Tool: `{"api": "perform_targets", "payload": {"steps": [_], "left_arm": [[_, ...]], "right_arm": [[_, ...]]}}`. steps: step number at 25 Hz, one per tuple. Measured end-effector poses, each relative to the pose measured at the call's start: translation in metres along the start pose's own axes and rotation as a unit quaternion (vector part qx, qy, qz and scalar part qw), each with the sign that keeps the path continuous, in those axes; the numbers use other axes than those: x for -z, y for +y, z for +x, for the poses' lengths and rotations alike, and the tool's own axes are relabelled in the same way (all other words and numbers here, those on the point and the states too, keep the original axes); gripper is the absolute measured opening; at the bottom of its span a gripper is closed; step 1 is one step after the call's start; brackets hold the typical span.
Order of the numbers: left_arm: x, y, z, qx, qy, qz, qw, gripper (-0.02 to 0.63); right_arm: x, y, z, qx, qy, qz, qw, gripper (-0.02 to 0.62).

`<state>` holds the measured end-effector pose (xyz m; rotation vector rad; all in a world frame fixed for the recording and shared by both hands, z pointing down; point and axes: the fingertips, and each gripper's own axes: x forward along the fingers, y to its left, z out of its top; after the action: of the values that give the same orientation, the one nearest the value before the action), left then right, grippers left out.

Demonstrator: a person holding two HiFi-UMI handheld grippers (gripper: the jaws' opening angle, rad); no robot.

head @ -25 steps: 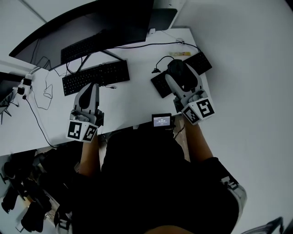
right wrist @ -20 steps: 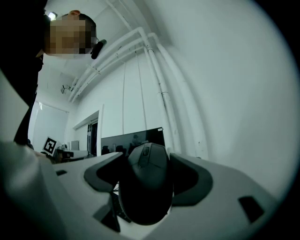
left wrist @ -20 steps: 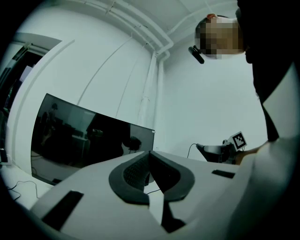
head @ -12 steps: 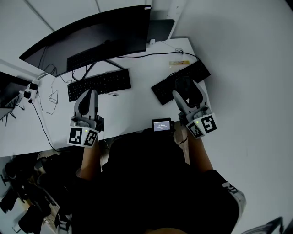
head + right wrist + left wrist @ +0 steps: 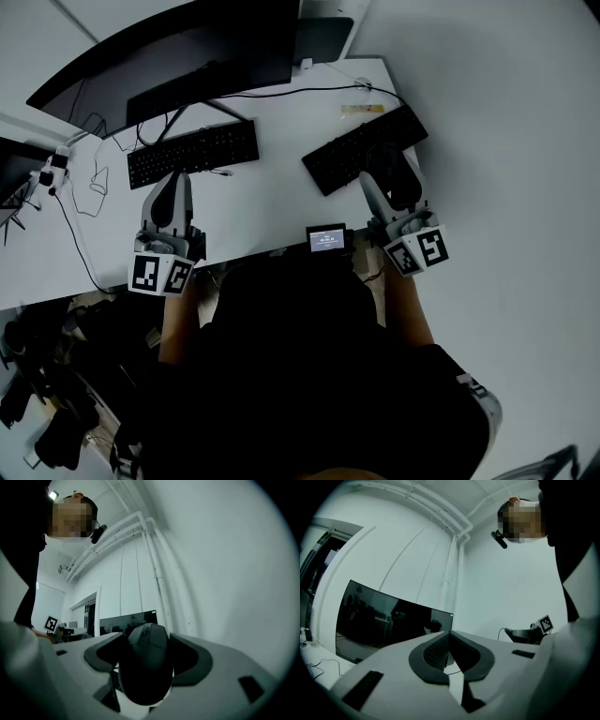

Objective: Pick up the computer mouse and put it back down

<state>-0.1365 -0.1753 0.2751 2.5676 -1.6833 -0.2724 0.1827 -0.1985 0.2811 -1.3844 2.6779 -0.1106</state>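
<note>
- One tong is busy: the right gripper (image 5: 146,641) is clamped on the computer mouse (image 5: 145,672), up near the right edge of the desk (image 5: 272,202).
- Left gripper (image 5: 449,633) is closed with nothing in it.
- Pick-up looks done to me. Next: lower it flat, then let go.

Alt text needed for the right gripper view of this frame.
A black computer mouse fills the centre, clamped between the two grey jaws of the right gripper. Behind it are a dark monitor and a white wall with pipes running upward.
</note>
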Motion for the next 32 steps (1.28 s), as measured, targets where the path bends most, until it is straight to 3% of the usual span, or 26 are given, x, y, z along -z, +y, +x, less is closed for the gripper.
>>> {"api": "perform_targets", "payload": {"steps": [16, 20, 25, 32], "left_arm": [[0.007, 0.001, -0.016, -0.028, 0.002, -0.008, 0.9996, -0.005], [0.008, 0.008, -0.015, -0.032, 0.005, -0.002, 0.9995, -0.005], [0.020, 0.023, -0.015, -0.044, 0.016, -0.016, 0.9988, -0.005], [0.043, 0.043, -0.015, -0.050, 0.042, -0.030, 0.9974, -0.005]], "right_arm": [[0.005, -0.006, -0.002, -0.020, 0.014, -0.002, 1.000, 0.296], [0.008, 0.005, 0.015, -0.039, 0.007, 0.014, 0.999, 0.296], [0.019, 0.002, 0.034, -0.044, 0.032, -0.002, 0.999, 0.296], [0.024, -0.005, 0.084, -0.056, 0.031, -0.010, 0.998, 0.296]]}}
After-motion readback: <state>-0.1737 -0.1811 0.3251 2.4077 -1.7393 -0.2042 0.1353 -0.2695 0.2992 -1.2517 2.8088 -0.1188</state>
